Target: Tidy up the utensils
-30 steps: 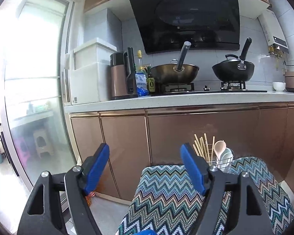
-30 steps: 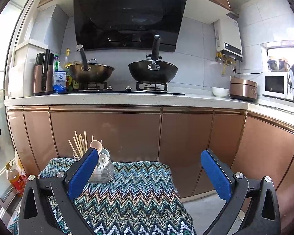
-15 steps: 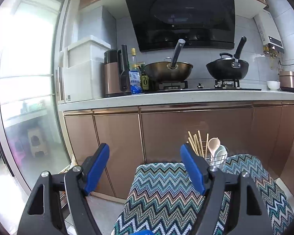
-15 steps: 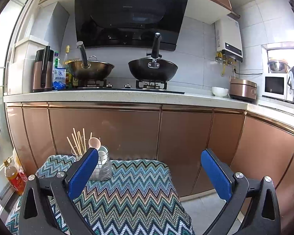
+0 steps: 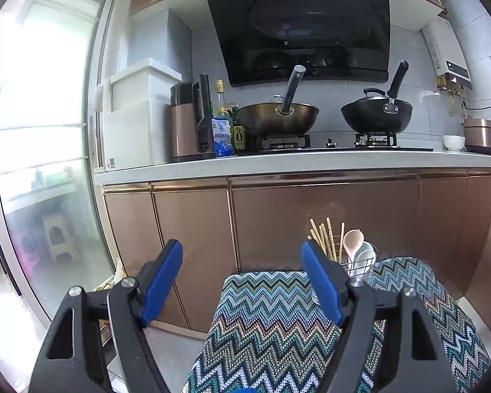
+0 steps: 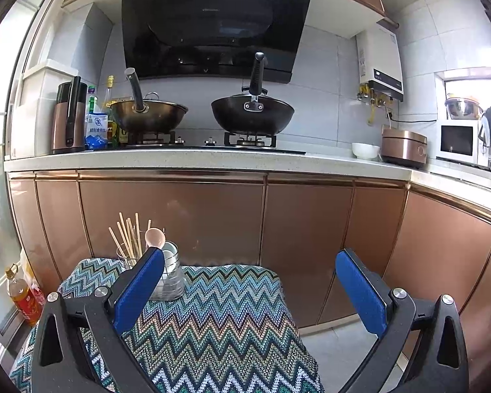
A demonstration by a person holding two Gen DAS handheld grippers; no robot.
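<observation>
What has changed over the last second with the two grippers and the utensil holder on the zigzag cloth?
Both cameras drifted a little: in each view the utensil holder and the zigzag cloth now sit slightly higher and further off. Nothing was taken hold of or let go. The left gripper and right gripper stay open and empty; chopsticks and spoons remain standing in the holder.

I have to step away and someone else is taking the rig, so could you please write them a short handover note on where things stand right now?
Left gripper: open, empty, held above the zigzag cloth.
Right gripper: open, empty, above the same cloth.
Utensil holder stands at the cloth's far edge with chopsticks and spoons upright in it.
Done: those utensils are in the holder.
Left: no loose utensils are in view; check outside the frames before closing out.
</observation>
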